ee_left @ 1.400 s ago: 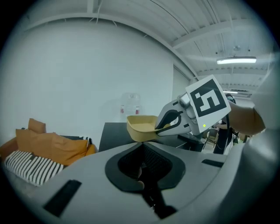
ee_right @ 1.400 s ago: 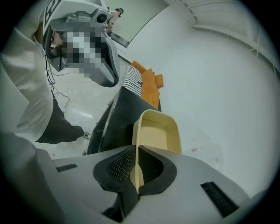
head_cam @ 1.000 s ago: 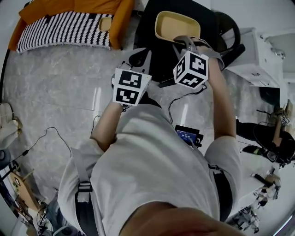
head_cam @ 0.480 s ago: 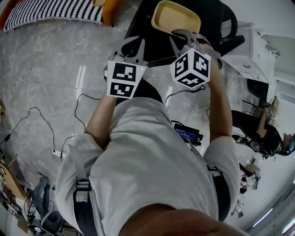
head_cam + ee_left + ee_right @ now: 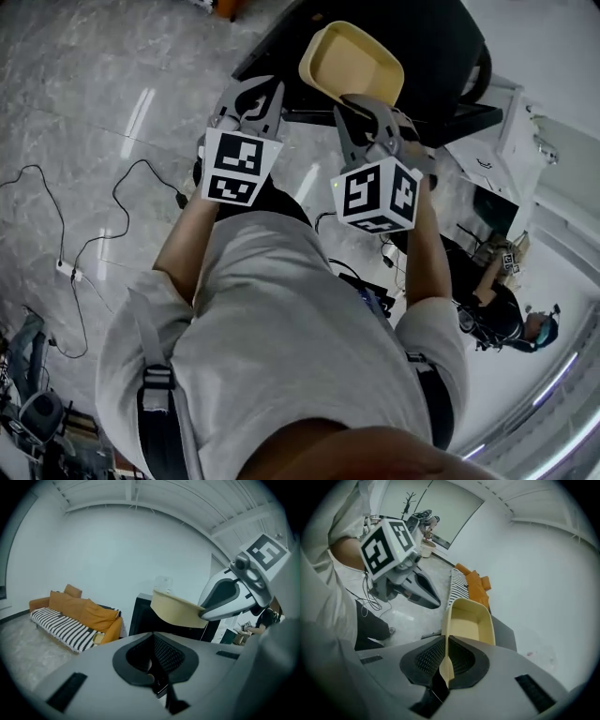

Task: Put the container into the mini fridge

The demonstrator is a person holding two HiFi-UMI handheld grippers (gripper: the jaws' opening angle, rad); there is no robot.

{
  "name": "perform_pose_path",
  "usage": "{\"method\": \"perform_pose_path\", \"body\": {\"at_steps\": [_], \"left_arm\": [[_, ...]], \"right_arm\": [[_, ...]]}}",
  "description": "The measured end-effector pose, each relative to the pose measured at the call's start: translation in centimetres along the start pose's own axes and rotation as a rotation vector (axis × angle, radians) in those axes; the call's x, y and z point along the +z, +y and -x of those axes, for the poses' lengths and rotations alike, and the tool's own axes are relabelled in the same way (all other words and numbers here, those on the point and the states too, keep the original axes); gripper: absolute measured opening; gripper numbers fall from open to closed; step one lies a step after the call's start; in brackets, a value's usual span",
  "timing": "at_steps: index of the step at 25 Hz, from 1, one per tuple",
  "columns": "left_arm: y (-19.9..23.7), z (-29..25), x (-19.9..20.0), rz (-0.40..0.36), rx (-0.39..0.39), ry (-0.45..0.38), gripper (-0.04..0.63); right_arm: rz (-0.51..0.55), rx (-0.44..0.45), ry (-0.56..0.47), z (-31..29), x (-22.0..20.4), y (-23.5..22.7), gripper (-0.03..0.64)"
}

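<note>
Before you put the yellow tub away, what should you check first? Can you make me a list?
1. Right tool pinching the yellow container by its rim: ok.
2. Container empty, nothing to spill: ok.
3. Left tool free, nothing between its closed jaws: ok.
4. Black cabinet beyond the container is the fridge, with its door open: cannot tell.
5. Floor cables out of the walking path: cannot tell.
</note>
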State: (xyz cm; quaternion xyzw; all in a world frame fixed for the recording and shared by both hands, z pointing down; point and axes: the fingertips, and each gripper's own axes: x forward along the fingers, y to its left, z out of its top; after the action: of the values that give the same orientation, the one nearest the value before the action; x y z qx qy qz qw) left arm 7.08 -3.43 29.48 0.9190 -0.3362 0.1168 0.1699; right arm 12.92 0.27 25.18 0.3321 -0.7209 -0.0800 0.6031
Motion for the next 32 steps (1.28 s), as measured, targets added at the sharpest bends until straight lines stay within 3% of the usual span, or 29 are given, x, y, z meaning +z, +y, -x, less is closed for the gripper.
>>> {"method": "perform_pose_path", "body": {"at_steps": [5, 13, 23, 26, 32], "left_arm": [[1.1, -1.0, -5.3, -0.019, 0.057, 0.035, 0.012], [1.9, -1.4, -10.3, 0.036, 0.161, 0.037, 0.012], [4.2, -3.3, -14.0, 0.047, 0.326, -0.099, 0.012], [4.7, -4.2, -16.1, 0.093, 0.362, -0.111, 0.012], [4.3, -5.5, -21.0, 0.261, 0.387, -0.121, 0.012]], "right_arm": [[0.01, 0.093, -0.031, -2.5, -0.8, 4.8, 0.052], [-0.077, 0.105, -0.042, -7.3, -3.3, 6.1, 0.052], [-0.071, 0.08, -0.056, -14.1, -6.4, 8.6, 0.052], [-0.086, 0.077, -0.058, -16.4, -7.4, 9.6, 0.052], [-0.092, 0.069, -0.042, -20.7, -9.2, 12.1, 0.052]]}}
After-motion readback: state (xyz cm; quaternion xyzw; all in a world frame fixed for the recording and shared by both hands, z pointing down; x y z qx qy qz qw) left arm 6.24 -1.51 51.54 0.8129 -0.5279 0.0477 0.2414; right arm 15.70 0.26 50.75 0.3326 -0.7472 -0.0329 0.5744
